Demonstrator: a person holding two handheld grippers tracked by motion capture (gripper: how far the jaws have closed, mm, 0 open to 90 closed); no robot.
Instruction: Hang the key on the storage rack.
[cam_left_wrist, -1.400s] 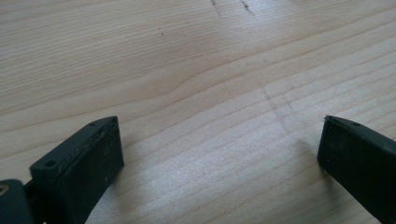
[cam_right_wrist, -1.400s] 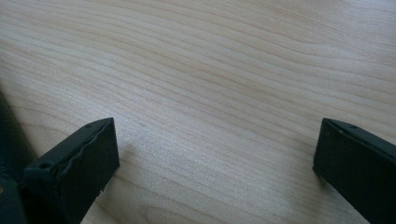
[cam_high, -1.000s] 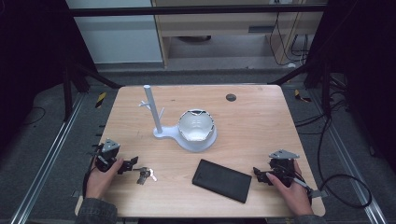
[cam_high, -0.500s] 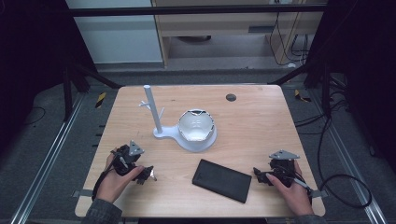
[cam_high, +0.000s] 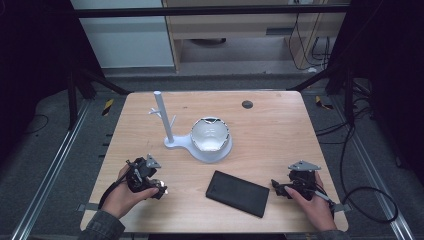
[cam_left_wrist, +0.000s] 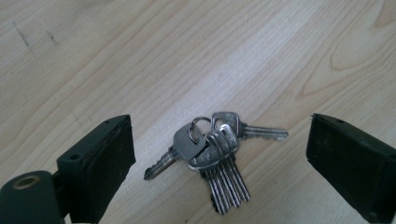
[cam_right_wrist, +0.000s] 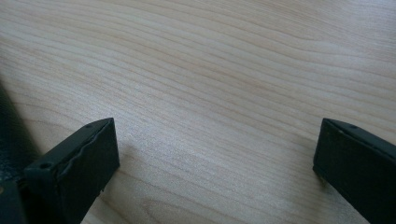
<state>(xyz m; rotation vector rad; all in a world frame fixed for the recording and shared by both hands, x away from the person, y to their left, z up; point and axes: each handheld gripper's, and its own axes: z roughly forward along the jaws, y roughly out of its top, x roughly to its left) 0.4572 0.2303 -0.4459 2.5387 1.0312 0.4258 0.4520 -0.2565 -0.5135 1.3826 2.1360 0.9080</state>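
A bunch of silver keys (cam_left_wrist: 215, 154) on a ring lies flat on the wooden table (cam_high: 280, 135). My left gripper (cam_left_wrist: 219, 163) is open, with one jaw on each side of the keys and neither touching them. From above, that left gripper (cam_high: 156, 189) sits near the table's front left and covers most of the keys (cam_high: 163, 190). My right gripper (cam_high: 278, 189) rests open at the front right, just right of a black flat case (cam_high: 237, 193). Bare wood lies between the jaws of the right gripper (cam_right_wrist: 215, 163).
A white stand (cam_high: 172, 142) with an upright post and small pegs carries a white bowl (cam_high: 210, 135) mid-table. A small dark round disc (cam_high: 247, 104) lies near the far edge. The black case (cam_right_wrist: 11, 140) shows at the left edge of the right gripper view.
My left gripper has moved right from the table's left edge to over the keys. The right gripper has stayed put.
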